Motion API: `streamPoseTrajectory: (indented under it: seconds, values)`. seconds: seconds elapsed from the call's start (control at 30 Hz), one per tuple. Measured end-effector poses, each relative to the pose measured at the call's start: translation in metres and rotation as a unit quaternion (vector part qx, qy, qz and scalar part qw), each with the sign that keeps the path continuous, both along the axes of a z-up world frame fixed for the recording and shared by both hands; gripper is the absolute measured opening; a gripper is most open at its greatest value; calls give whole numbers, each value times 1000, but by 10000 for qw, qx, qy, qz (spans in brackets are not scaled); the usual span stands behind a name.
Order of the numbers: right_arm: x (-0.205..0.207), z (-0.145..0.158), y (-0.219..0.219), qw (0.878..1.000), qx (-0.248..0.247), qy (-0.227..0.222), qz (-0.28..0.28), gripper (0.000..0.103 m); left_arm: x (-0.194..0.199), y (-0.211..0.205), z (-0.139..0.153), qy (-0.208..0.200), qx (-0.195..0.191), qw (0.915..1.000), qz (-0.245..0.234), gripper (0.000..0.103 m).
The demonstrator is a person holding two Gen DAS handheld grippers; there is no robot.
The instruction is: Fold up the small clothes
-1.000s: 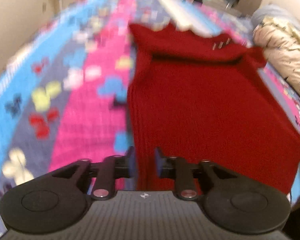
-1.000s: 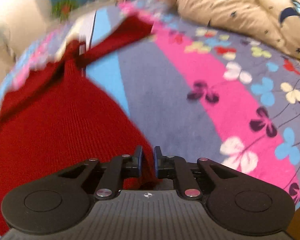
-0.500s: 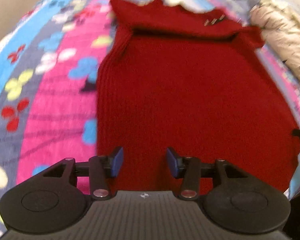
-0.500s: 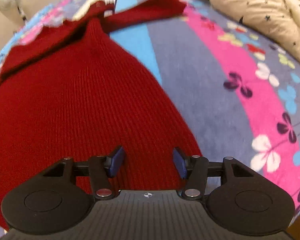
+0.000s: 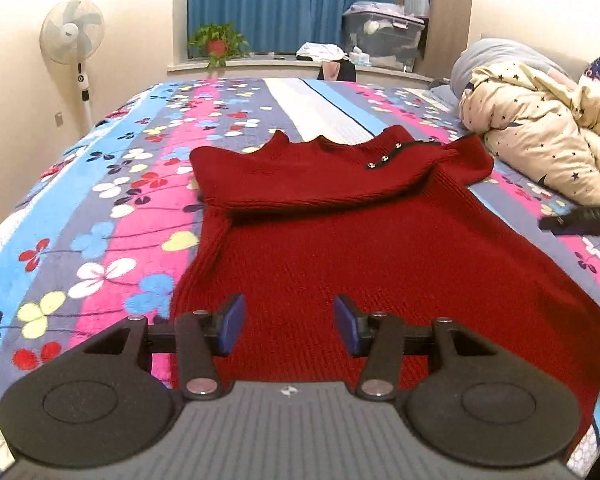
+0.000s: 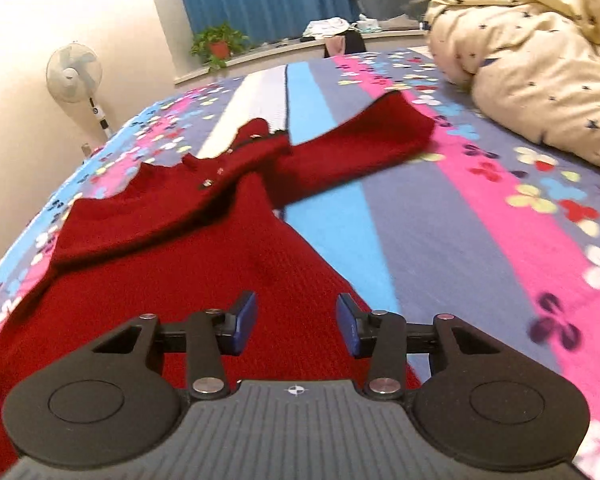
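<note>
One dark red ribbed knit sweater (image 5: 380, 248), small, laid flat on a quilted bedspread striped in pink, blue and grey with a flower print (image 5: 100, 208); hem towards the cameras, collar at the far end. Spread this way, the body offers straight edges for folding. One sleeve lies folded across the chest just below the collar, covering the upper front; the other sleeve (image 6: 360, 140) lies stretched out sideways over the bedspread, not yet brought in.

Two hand-held grippers with black fingers and blue pads, both poised above the hem end of the sweater. Left gripper (image 5: 290, 330): jaws have just been opening and stand apart, nothing between the pads, fabric seen only below them. Right gripper (image 6: 296, 324): jaws opened and then narrowed slightly, still parted, nothing clamped; it sits over the sweater's right edge, where knit meets bedspread.

Judgement: both appear to have let go of the hem, leaving it smoothed flat. The outstretched sleeve is probably next.

Nearby: a cream star-print duvet (image 5: 540, 136), bunched at the side, well apart from the sweater.
</note>
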State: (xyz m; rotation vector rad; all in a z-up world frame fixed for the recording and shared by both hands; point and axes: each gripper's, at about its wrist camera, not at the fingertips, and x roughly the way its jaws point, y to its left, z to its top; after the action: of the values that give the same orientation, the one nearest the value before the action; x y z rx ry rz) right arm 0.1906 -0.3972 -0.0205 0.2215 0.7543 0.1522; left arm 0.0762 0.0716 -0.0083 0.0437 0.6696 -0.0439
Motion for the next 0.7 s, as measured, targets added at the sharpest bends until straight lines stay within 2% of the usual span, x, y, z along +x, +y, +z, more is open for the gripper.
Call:
streamPoseTrajectory:
  seconds: [0.2, 0.27, 0.33, 0.43, 0.53, 0.7]
  values:
    - [35, 5, 19, 9994, 80, 252, -221, 46, 56, -54, 2, 110, 274, 9995, -62, 57]
    - [43, 1, 15, 9974, 270, 480, -457, 46, 85, -77, 7, 64, 271, 9996, -59, 62]
    - [50, -3, 6, 9937, 491, 660, -760, 46, 119, -101, 8, 39, 302, 9995, -30, 85]
    - [56, -6, -7, 9870, 657, 768, -1251, 46, 173, -138, 8, 159, 377, 9991, 67, 97]
    - [57, -7, -22, 9816, 801, 753, -1562, 46, 222, -179, 0, 229, 538, 9983, -7, 98]
    - [59, -8, -45, 9744, 940, 724, -1911, 47, 284, -246, -31, 450, 1235, 9904, -428, 98]
